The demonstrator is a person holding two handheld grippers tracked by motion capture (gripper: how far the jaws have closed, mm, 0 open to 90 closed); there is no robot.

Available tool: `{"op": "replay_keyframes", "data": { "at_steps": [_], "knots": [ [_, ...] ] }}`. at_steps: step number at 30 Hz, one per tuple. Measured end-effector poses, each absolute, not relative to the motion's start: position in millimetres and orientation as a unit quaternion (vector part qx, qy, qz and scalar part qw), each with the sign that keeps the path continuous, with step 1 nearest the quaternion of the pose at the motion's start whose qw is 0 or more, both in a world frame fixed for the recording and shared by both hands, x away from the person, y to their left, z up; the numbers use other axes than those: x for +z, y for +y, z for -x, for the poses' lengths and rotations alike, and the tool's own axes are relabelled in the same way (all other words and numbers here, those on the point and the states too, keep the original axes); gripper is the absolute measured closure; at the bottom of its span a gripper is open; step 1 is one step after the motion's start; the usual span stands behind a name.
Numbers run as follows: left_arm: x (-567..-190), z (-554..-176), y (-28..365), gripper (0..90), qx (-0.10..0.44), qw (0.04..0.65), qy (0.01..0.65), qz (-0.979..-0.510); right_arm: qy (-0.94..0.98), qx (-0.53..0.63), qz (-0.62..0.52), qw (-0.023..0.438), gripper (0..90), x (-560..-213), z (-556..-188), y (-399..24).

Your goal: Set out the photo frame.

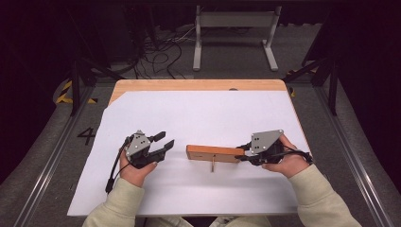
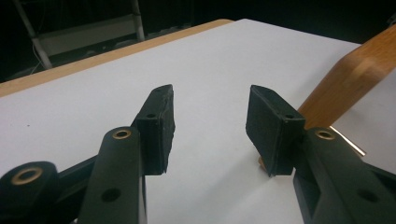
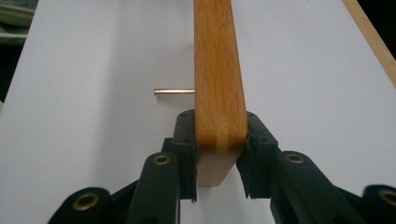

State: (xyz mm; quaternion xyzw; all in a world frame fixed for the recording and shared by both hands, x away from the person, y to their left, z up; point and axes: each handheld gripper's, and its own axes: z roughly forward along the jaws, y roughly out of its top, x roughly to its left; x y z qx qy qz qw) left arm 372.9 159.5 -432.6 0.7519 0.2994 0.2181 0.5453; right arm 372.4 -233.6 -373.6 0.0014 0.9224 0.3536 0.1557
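A wooden block (image 1: 215,153) lies lengthwise on the white sheet (image 1: 198,113), with a thin metal pin (image 1: 213,165) sticking out of its near side. My right gripper (image 1: 242,155) is shut on the block's right end; in the right gripper view both pads press the sides of the wooden block (image 3: 219,84), and the metal pin (image 3: 173,92) juts out to the left. My left gripper (image 1: 163,144) rests left of the block, a short gap away, its jaws open with nothing between them. In the left gripper view the left gripper (image 2: 210,128) faces bare sheet, the wooden block (image 2: 350,79) at its right.
The white sheet covers most of a wooden table (image 1: 198,85), whose far edge shows bare. Beyond the table are a metal stand (image 1: 234,28) and loose cables (image 1: 161,52) on the floor. Dark frame legs stand at both far corners.
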Motion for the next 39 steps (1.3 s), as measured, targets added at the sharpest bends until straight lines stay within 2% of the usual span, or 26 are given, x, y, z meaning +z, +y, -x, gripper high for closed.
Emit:
{"op": "replay_keyframes", "data": {
  "at_steps": [4,10,17,21,24,28,34,39],
  "knots": [
    [-432.9,-373.4,160.3,51.5,0.218,0.544,0.3,-0.753,0.922,0.347,0.021,0.17,69.5,-375.5,-364.4,-232.5],
    [-433.3,-373.2,160.9,51.2,0.215,0.545,0.301,-0.753,0.924,0.343,0.019,0.166,64.3,-378.4,-352.6,-230.7],
    [-432.9,-372.4,161.6,49.3,0.216,0.544,0.3,-0.753,0.92,0.362,-0.035,0.144,57.7,-380.7,-352.1,-238.4],
    [-433.8,-372.4,167.4,49.6,0.216,0.545,0.305,-0.751,0.917,0.356,-0.106,0.148,64.2,-387.9,-350.1,-248.8],
    [-434.2,-371.4,171.5,49.6,0.219,0.541,0.307,-0.752,0.914,0.352,-0.149,0.134,79.0,-393.1,-345.5,-255.8],
    [-434.0,-370.8,174.1,49.4,0.224,0.532,0.312,-0.755,0.914,0.348,-0.168,0.125,89.3,-400.3,-339.8,-254.3],
    [-434.8,-371.8,175.4,49.5,0.224,0.521,0.319,-0.759,0.918,0.339,-0.18,0.105,90.0,-418.7,-342.5,-245.4],
    [-436.2,-372.6,174.2,48.3,0.222,0.516,0.321,-0.763,0.91,0.341,-0.206,0.118,90.0,-425.1,-345.9,-240.5]
  ]
}}
